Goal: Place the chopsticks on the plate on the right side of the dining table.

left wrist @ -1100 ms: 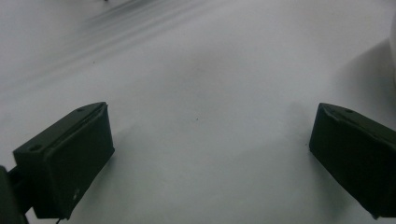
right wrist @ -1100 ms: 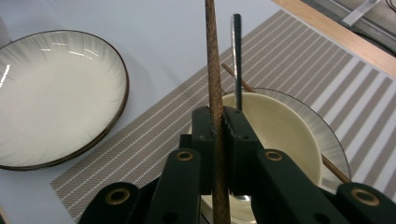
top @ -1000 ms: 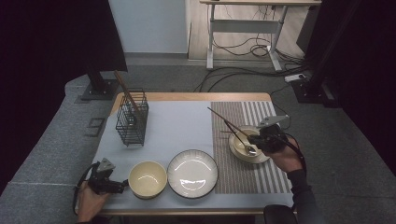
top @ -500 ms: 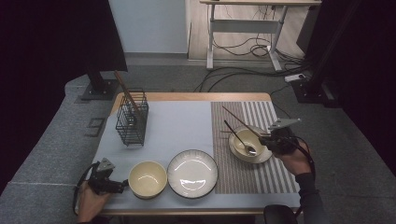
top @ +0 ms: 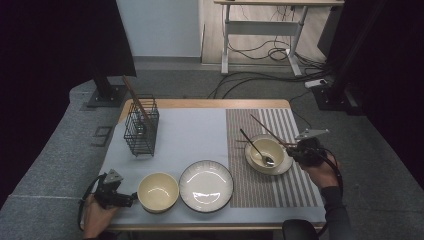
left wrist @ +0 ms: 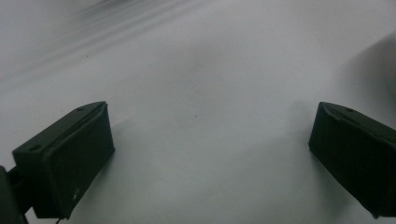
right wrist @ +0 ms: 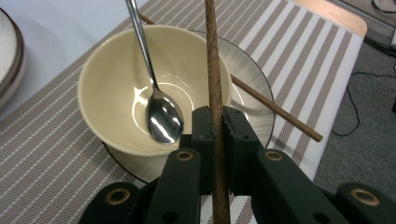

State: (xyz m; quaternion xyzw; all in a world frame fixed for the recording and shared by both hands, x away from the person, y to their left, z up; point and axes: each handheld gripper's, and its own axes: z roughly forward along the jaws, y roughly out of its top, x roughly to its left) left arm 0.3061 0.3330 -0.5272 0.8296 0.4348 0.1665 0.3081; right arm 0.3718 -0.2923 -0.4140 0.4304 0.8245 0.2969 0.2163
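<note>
The tabletop (top: 200, 104) carries a pale cloth (top: 190, 135) and a striped mat (top: 295, 185). On the cloth stand a wire basket (top: 141, 132), a plate (top: 206, 186) and, just beside it, an empty bowl (top: 158, 191). On the mat a second bowl (right wrist: 140, 88) sits in a saucer (right wrist: 254, 79) with a spoon (right wrist: 161, 114) resting inside. One chopstick (right wrist: 280, 112) lies across the saucer's rim. The right claw (right wrist: 217, 126) is clamped on the other chopstick (right wrist: 214, 60), which reaches out over the bowl's edge. The left claw (left wrist: 210, 154) rests with jaws wide apart over bare cloth, near the empty bowl's left side.
</note>
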